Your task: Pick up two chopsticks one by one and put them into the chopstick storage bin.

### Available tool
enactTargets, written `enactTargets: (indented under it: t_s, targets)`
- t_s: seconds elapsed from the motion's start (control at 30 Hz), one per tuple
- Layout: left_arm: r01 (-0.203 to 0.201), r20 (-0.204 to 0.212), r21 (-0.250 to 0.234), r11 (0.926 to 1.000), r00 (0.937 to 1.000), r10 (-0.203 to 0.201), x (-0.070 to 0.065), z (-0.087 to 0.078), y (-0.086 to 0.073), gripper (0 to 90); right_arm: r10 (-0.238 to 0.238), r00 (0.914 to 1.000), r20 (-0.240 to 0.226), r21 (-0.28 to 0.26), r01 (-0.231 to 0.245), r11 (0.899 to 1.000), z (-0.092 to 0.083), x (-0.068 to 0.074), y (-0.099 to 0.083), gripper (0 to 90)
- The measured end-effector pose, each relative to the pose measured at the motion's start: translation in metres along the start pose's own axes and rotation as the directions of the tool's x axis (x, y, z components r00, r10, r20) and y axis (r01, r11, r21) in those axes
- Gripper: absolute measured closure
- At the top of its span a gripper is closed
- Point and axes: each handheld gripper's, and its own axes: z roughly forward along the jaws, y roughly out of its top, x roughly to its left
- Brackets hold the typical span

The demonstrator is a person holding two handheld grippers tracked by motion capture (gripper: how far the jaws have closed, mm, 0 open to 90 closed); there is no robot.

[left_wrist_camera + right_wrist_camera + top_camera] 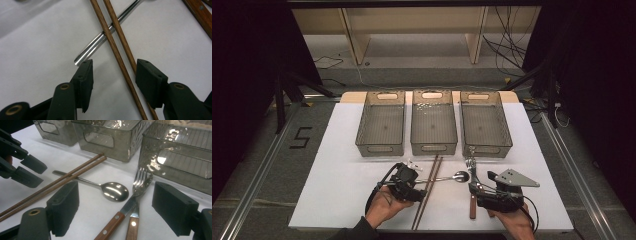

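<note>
Near the front edge of the white worktop (337, 150), my left tool (113, 72) stands about half spread, its black ribbed pads straddling the chopsticks (117, 47) without pressing on them. They are two slim, round sticks of brown wood with a fine grain, lying side by side and running from the front edge toward the middle bin (434, 122). Both cross over the polished steel handle of a spoon (113, 190), whose flat end lies just beside one pad. My right tool (115, 210) stands wide and grips nothing; between its jaws lie a fork (140, 185) and a knife (117, 217), both with riveted wooden handles. Along the back edge sit three smoky, translucent plastic bins with cut-out handles, the left bin (381, 125) and right bin (486, 122) flanking the middle one
</note>
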Motion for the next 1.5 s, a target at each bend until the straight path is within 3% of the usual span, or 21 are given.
enactTargets:
  t_s: [0.33,0.7,0.97,1.5]
  targets:
    - [-0.017,-0.007,0.027,0.9995,0.9998,0.017,-0.005,0.009,-0.001,52.9,-0.001,1.0000,-0.002,0.000,0.001,1.000,0.000,0.000,0.000,22.6]
    - [-0.035,-0.043,0.039,0.9986,0.9984,0.037,-0.007,0.014,-0.001,56.6,-0.002,1.0000,-0.002,0.000,0.002,1.000,0.000,0.000,0.000,22.7]
    - [-0.044,-0.070,0.043,0.9981,0.9965,0.047,-0.005,0.013,-0.001,66.4,-0.002,1.0000,-0.001,0.002,0.002,1.000,0.000,0.000,0.000,22.8]
    - [-0.040,-0.074,0.056,0.9976,0.9963,0.044,0.004,0.012,0.000,83.0,-0.001,1.0000,0.001,-0.005,0.001,1.000,0.000,0.000,0.000,23.7]
